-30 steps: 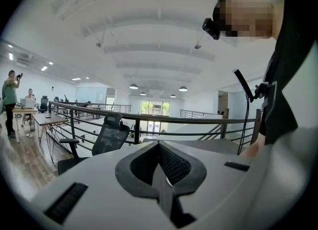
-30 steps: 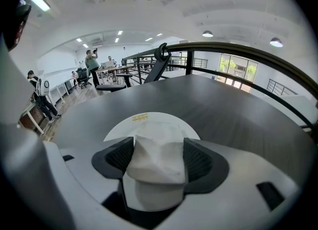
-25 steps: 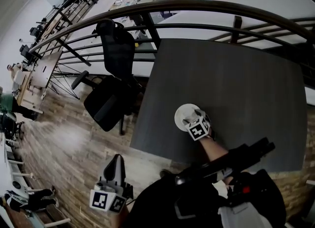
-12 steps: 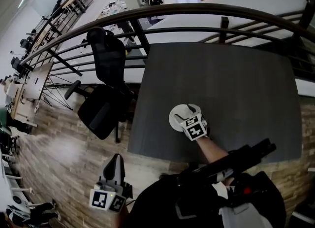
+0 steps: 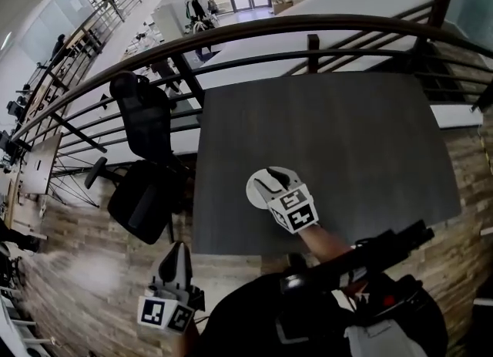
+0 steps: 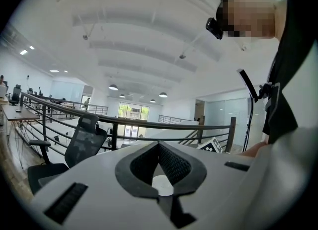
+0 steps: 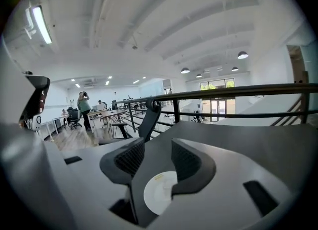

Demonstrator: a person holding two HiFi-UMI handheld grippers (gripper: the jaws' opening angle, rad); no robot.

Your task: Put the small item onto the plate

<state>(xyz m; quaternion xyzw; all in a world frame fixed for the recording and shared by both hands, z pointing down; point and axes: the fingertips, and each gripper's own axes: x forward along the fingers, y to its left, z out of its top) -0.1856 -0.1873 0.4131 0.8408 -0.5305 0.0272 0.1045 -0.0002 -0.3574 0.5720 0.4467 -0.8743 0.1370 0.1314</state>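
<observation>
Over the white plate (image 5: 253, 191) at the table's (image 5: 347, 139) seven o'clock, the right gripper (image 7: 153, 162) is closing its jaws on nothing; left gripper (image 6: 159, 144) jaws together; no small item visible, placement seemingly undone.

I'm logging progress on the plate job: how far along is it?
Done: the right gripper hangs over the plate on the table. In hand: nothing; its jaws are closing with only tabletop between them. The left gripper is shut and empty. Left: no small item shows in any view, so whether it is on the plate can't be confirmed.
</observation>
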